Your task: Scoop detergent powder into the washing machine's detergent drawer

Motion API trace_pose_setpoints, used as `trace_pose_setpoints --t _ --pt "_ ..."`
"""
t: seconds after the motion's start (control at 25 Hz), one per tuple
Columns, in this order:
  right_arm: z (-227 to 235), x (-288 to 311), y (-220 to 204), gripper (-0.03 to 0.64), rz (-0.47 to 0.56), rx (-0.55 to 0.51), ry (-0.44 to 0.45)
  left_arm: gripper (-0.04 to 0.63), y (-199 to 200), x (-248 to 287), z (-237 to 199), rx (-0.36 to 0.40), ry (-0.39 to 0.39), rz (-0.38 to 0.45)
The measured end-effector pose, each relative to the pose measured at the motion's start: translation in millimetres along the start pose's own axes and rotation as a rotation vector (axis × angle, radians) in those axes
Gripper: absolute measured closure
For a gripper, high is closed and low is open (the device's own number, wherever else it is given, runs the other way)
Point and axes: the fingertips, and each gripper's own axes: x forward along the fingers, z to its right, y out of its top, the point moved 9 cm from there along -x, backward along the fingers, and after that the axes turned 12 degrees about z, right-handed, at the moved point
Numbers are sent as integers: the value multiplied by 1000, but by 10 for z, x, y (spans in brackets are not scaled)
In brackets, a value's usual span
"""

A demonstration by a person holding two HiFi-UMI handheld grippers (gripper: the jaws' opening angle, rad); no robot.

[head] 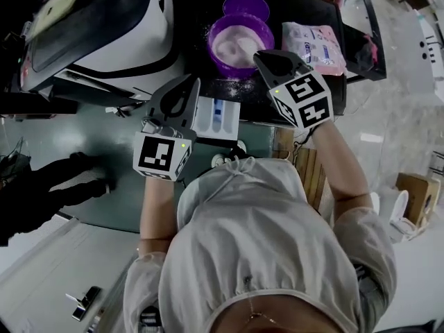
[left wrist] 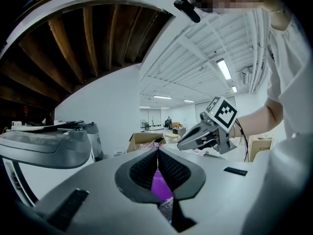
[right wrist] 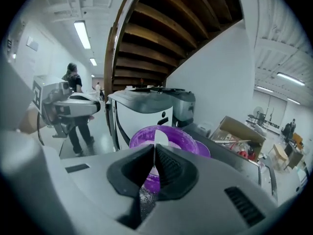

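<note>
Over at the purple bowl (head: 236,44), the right gripper (head: 262,57) has its fingers pinched on what looks like the white scoop (right wrist: 159,137), while the open drawer (head: 216,116) sits nearer the person, leftward, just beside the closed-up left gripper (head: 191,87).

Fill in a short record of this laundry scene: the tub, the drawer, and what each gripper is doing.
powder tub: purple, open, white powder inside
detergent drawer: pulled out, beside the left gripper
washing machine: left of the tub
left gripper: jaws shut, holding nothing
right gripper: jaws shut on a thin white scoop, pointed at the tub
</note>
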Motion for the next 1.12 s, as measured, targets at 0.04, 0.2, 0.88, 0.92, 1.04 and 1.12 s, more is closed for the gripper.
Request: trace_pose_setpoints --t 0.04,0.2,0.88,0.92,1.04,1.12 --pt "47 69 -7 604 -35 -8 20 574 -15 38 -11 1 1 -4" --pt "192 280 -52 604 -161 -8 84 574 -70 128 -57 -1 5 -14" --pt "252 753 -35 604 -534 -88 257 574 -111 115 -170 -11 5 -29" --pt "253 760 -37 604 -542 -77 264 574 -118 109 -183 -8 4 -22" --pt "252 754 -57 604 -548 2 292 574 -125 91 -204 -6 5 0" --pt "256 740 -72 604 -545 76 309 574 -133 75 -209 -10 1 -3"
